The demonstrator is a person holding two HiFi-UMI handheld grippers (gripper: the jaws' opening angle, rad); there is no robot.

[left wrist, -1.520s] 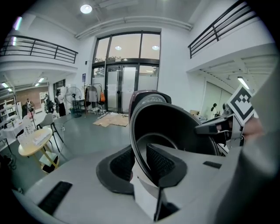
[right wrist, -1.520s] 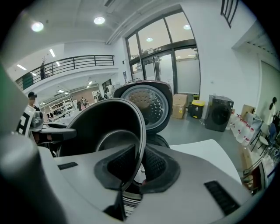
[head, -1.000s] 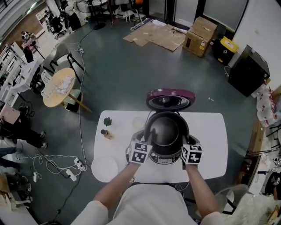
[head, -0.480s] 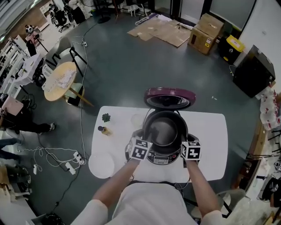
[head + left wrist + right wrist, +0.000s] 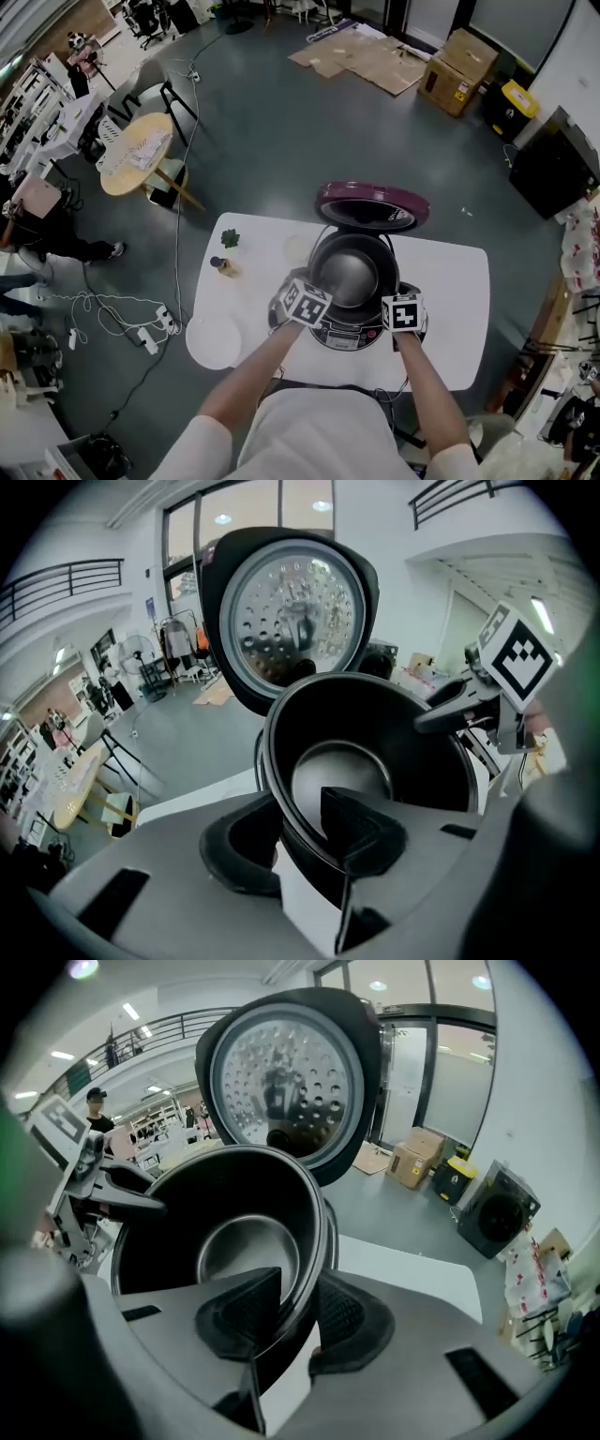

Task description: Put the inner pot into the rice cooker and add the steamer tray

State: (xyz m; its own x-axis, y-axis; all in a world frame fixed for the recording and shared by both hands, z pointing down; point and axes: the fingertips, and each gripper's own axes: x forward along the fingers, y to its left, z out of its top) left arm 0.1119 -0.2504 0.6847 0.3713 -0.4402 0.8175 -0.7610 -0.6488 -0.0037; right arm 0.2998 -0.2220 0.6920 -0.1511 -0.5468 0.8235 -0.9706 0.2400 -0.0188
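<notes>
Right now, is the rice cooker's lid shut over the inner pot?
No: in the head view the lid stands open behind the rice cooker, leaving the inner pot uncovered.

Inner pot [image 5: 375,728]: dark coated wall, smooth and glossy; brighter, metallic sheen on the bottom; thin polished rim.
Left gripper [image 5: 305,832]: matt black pads, finely ribbed, rubbery in look; grey matt plastic fingers; jaws opening, pot rim between them.
Right gripper [image 5: 295,1316]: same ribbed matt black pads on grey matt plastic; jaws opening, pot rim between them.
Lid [image 5: 291,611], beyond both grippers: inside, a bright perforated metal plate, mirror-like, in a smooth black plastic surround; outside, glossy plum plastic.
Cooker body [image 5: 349,337], under the grippers: silvery satin front panel.
Table [image 5: 450,309], beneath the grippers: white, smooth, matt.
</notes>
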